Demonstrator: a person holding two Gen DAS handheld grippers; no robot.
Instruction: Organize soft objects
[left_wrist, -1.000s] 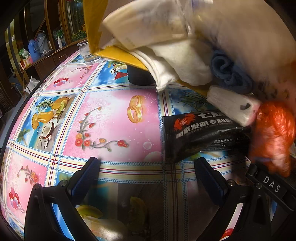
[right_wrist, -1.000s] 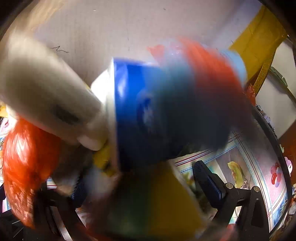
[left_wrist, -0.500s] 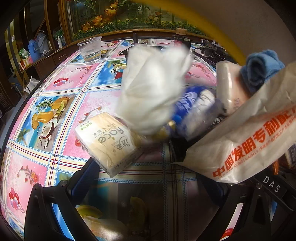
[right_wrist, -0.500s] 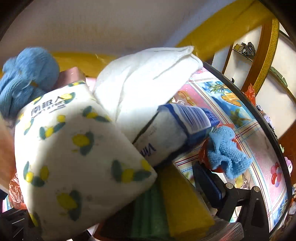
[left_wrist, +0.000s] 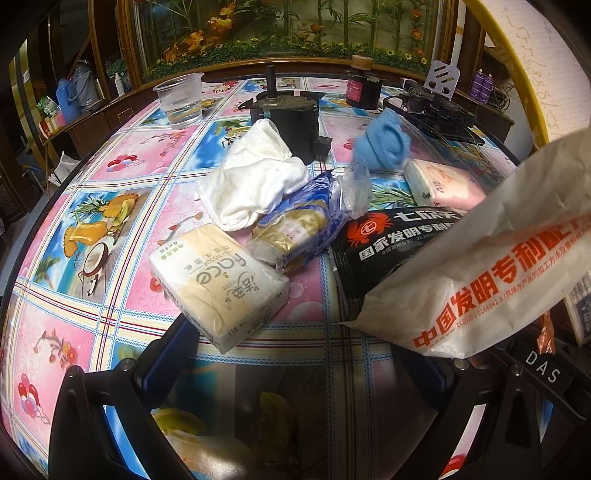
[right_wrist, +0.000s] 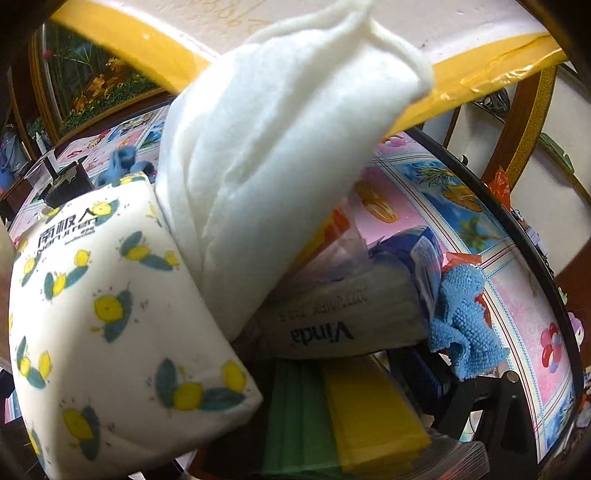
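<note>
**A lived-in home dining room**

The setting was a household room. A round table (left_wrist: 122, 206) wore a fruit-and-flower oilcloth, and a planted aquarium (left_wrist: 295, 29) stood behind it in a wooden cabinet. A plastic cup (left_wrist: 180, 99), thermos jugs (left_wrist: 75, 92) and tissue packs (left_wrist: 218, 284) suggested everyday domestic clutter.

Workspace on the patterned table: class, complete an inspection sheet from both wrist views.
Surface: picture-patterned tablecloth, mostly bare at left.
Job's things: white cloth, "face" tissue pack, blue cloth, lemon-print pack, Vinda pack.
Clutter: plastic cup, black motor, dark jar.
Grippers: left gripper open, empty; right gripper hidden behind items.
Cables: wires at far right edge.
Surroundings: fish tank, wooden cabinets.
</note>
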